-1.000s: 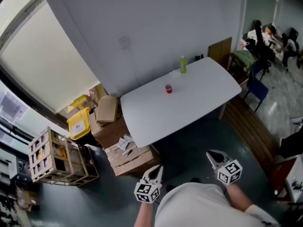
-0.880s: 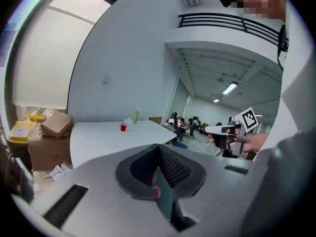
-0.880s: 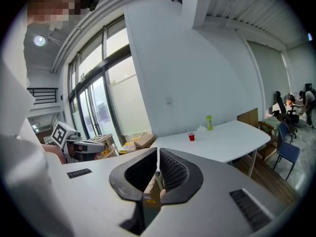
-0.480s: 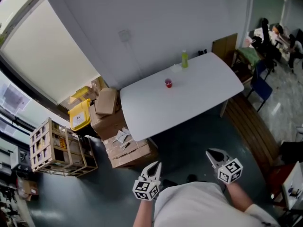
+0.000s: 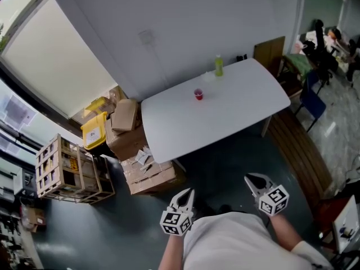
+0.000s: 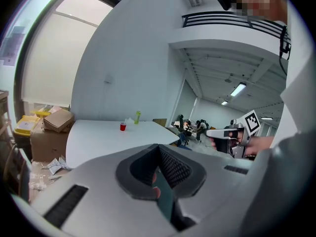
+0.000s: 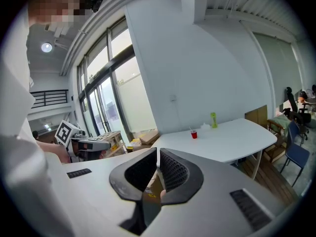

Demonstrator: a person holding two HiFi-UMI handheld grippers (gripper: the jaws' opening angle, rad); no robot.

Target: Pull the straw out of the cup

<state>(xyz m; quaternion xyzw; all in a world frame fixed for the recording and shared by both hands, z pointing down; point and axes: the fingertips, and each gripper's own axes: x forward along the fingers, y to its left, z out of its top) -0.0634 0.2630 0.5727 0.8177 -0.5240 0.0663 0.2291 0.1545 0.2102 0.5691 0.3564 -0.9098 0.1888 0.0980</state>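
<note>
A small red cup [image 5: 198, 94] with a thin straw [image 7: 191, 130] stands on the white table [image 5: 236, 117], far ahead of both grippers. The same cup [image 6: 123, 127] is tiny in the left gripper view and appears again as a red cup [image 7: 193, 135] in the right gripper view. My left gripper [image 5: 185, 194] and right gripper [image 5: 252, 180] are held close to my body over the dark floor. Both point towards the table. The left gripper [image 6: 158, 148] has its jaws closed together with nothing in them. The right gripper [image 7: 158, 153] also shows its tips meeting, empty.
A green bottle [image 5: 218, 65] stands near the table's far edge beside a crumpled white object. Cardboard boxes [image 5: 143, 170], a yellow bin [image 5: 93, 136] and a wooden crate [image 5: 67, 173] sit left of the table. A blue chair [image 5: 312, 103] stands at the right.
The table and cup have slid slightly up and left in the head view as I step. Both grippers stay shut and empty in front of my body.
</note>
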